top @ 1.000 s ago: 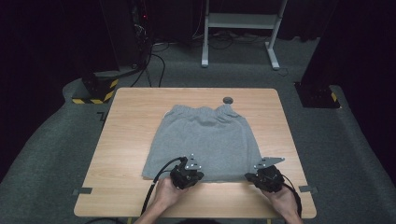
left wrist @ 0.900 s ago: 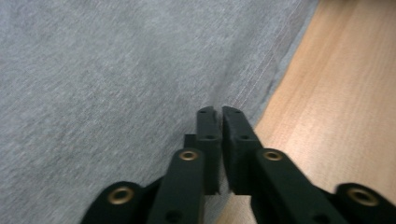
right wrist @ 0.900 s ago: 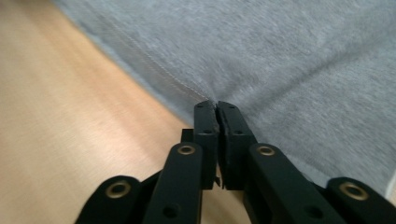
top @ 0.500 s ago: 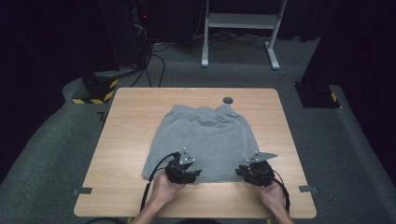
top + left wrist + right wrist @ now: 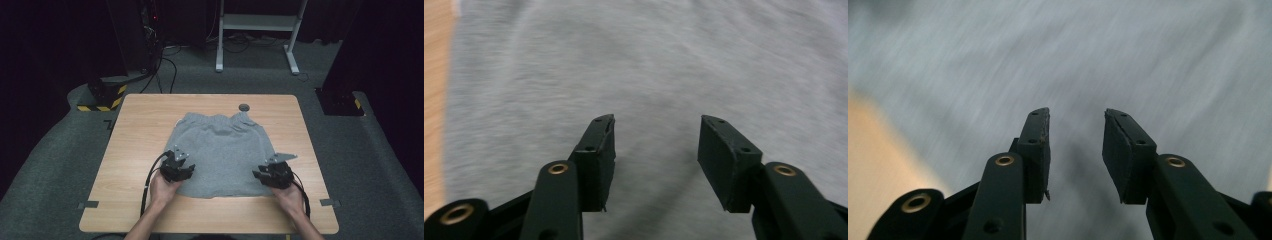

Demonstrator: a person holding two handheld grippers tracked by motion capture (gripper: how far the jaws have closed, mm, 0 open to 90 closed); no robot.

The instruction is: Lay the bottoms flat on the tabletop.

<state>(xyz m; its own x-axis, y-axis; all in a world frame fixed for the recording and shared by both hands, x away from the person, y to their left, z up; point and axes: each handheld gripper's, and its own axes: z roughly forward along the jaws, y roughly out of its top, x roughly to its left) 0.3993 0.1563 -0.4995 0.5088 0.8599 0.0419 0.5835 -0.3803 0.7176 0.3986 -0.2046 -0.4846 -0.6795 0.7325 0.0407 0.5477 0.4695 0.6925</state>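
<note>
Two tools hover over one pair of grey shorts (image 5: pixel 220 150), which lies flat at the middle of the tabletop (image 5: pixel 135 130), waistband toward the far edge. Your left tool (image 5: pixel 181 171) sits above the near left hem, your right tool (image 5: pixel 268 174) above the near right hem. In each gripper view the jaws stand apart with nothing between them, cloth directly below. Risk, as a judgement: if you close too shallow, the pads may catch only the top layer, so the shorts would lift unevenly or bunch; closing at unequal depth on the two sides could skew any fold. A trailing cable (image 5: pixel 150 177) could drag the hem. Count: one pair of shorts, two tools, one small dark round disc (image 5: pixel 244 107) near the tabletop's far edge.
</note>
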